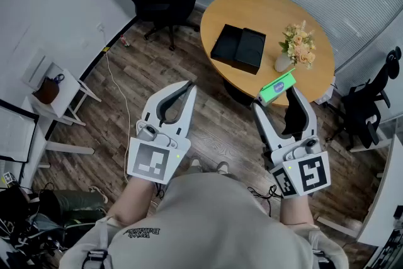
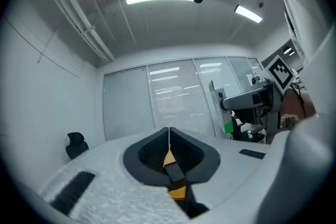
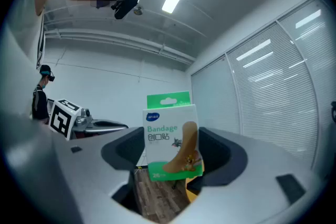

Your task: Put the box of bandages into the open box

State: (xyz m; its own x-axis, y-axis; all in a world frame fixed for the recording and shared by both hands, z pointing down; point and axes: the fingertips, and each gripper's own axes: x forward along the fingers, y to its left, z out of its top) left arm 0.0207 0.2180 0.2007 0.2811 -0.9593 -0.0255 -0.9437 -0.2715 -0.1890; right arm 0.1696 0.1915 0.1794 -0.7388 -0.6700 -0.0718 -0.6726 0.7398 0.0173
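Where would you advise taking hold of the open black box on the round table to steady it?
Probably a thin outer wall of the open black box, pinched from above on its near side: it lies flat and open, so only upright rims suit the jaws.

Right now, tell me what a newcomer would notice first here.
The green-and-white bandage box stands out, held up in the right gripper. On the round table ahead lies a black open box, with flowers in a vase beside it.
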